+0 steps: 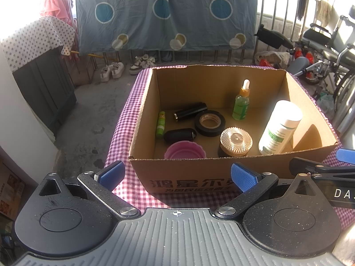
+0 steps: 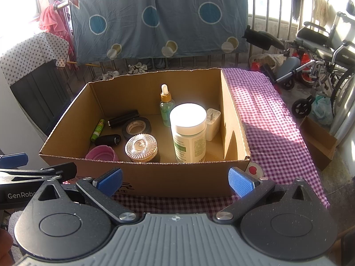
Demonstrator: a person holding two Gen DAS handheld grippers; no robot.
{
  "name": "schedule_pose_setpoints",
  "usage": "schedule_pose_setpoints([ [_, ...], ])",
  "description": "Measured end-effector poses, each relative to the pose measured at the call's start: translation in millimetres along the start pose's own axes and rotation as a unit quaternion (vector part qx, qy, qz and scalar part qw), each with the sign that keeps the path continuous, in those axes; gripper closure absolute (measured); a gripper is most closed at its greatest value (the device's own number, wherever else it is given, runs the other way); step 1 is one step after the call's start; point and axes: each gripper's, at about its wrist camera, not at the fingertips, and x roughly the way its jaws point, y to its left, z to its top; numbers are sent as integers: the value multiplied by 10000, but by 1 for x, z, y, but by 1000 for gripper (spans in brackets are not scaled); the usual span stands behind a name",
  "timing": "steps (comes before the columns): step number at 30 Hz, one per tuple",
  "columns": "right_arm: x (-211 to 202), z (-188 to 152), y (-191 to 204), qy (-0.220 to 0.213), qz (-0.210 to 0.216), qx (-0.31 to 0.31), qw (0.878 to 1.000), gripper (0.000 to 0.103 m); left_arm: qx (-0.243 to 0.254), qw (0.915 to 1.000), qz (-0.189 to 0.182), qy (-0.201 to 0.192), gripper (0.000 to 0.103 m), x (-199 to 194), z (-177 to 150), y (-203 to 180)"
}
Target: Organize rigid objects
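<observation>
An open cardboard box (image 1: pixel 142 110) (image 2: pixel 233 122) stands on a purple checked cloth (image 1: pixel 124 122) (image 2: pixel 266 115). Inside it are a white bottle (image 1: pixel 280 127) (image 2: pixel 188 133), a green dropper bottle (image 1: pixel 241 102) (image 2: pixel 166 107), a black tape roll (image 1: pixel 209 123) (image 2: pixel 136 127), a faceted gold-lidded jar (image 1: pixel 236 141) (image 2: pixel 141 147), a pink cup (image 1: pixel 184 150) (image 2: pixel 102 153), a green tube (image 1: pixel 160 124) (image 2: pixel 97 130), two black cylinders (image 1: pixel 190 110) (image 2: pixel 123 120) and a white plug (image 2: pixel 213 124). My left gripper (image 1: pixel 176 175) and right gripper (image 2: pixel 175 180) hang open and empty before the box's near wall.
A small red-and-white sticker (image 2: pixel 254 169) lies on the cloth at the box's right corner. Behind hang a blue sheet (image 1: pixel 166 13) on railings, with shoes (image 1: pixel 112 69), a wheelchair (image 2: pixel 321 51) at the right and a small cardboard box (image 2: pixel 319 146) on the floor.
</observation>
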Motion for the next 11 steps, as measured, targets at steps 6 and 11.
schedule_pose_setpoints([
  [6, 0, 0, 0, -2, 0, 1, 10000, 0, -7, 10000, 6, -4, 1, 0, 0, -1],
  [11, 0, 0, 0, -1, 2, -1, 10000, 0, -4, 10000, 10, -10, 1, -1, 0, -1],
])
